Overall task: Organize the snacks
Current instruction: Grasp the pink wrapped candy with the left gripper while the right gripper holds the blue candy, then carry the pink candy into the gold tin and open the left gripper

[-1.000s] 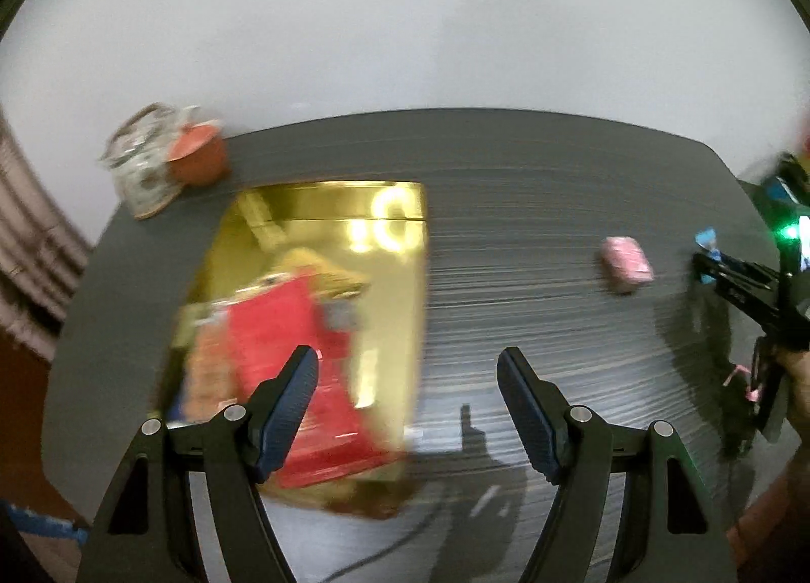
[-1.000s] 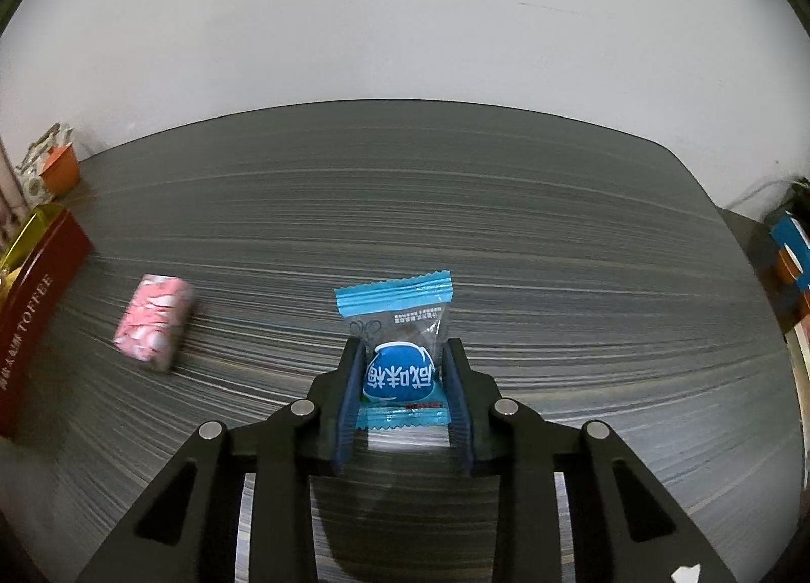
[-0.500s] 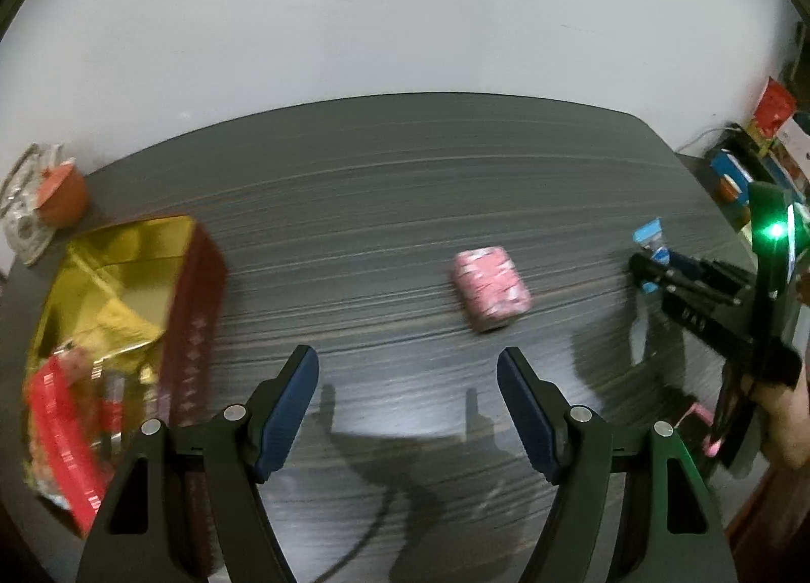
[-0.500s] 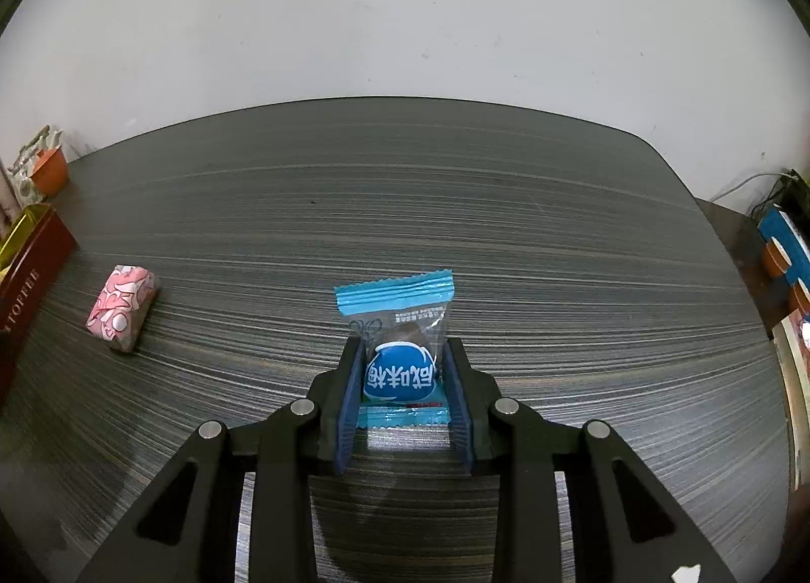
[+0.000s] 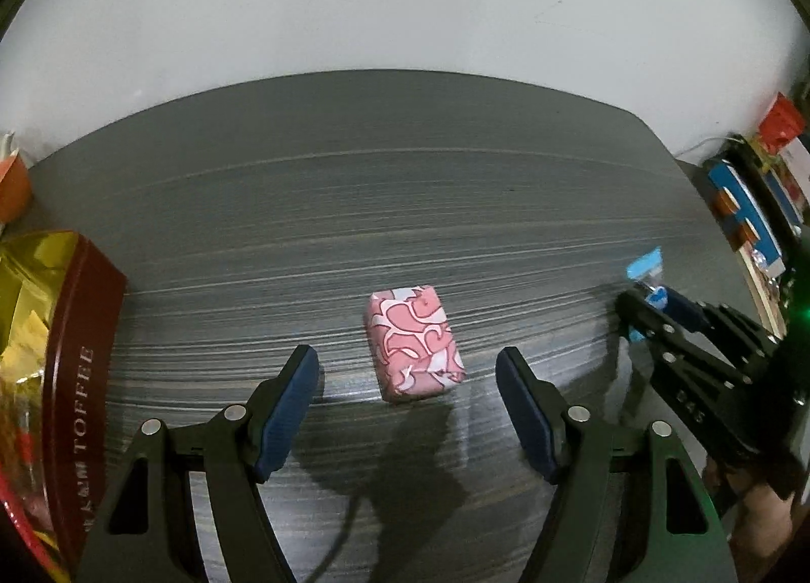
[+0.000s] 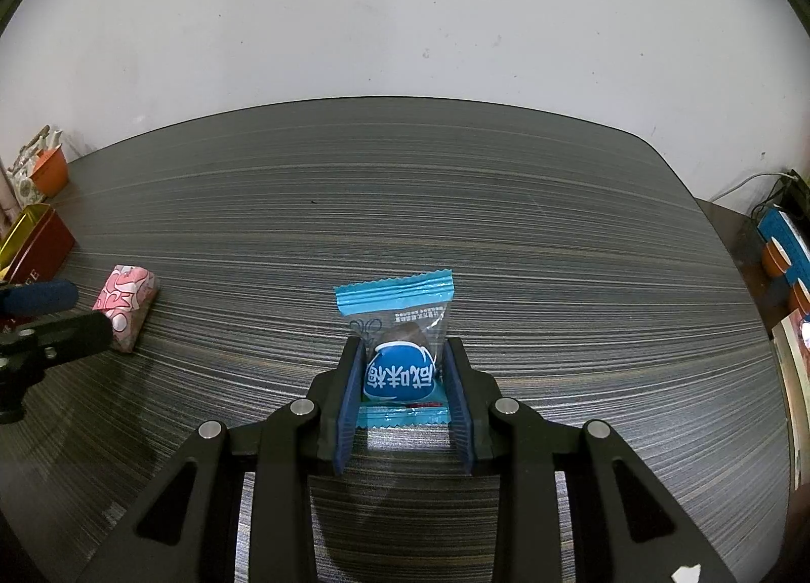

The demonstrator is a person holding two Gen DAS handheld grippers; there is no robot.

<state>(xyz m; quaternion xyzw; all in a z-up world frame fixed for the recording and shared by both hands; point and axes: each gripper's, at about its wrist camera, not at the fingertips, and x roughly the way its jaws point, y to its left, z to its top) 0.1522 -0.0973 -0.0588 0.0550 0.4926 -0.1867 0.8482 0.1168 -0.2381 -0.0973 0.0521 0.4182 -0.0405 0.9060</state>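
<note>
1 pink candy (image 5: pixel 414 343), 1 blue candy (image 6: pixel 398 364), 1 toffee box (image 5: pixel 83 375) | my left gripper (image 5: pixel 407 418) tilted down, released | my right gripper (image 6: pixel 405 398) grasping blue candy

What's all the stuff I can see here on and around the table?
pink candy: one, pink with white swirls, lying on the table just ahead of the left gripper
blue candy packet: one, blue and clear, between the pads of the right gripper
toffee tin: one, dark red outside, gold inside, open, at the table's left edge, with wrappers in it
table: one, dark grey, streaked grain
orange cup: one, at the far left corner
wall: white, behind the table
clutter: blue, red and orange items, off the table's right side, too small to name
left gripper: black, blue pads, open
right gripper: black, blue pads, shut on the packet
hand: one, holding the right gripper
</note>
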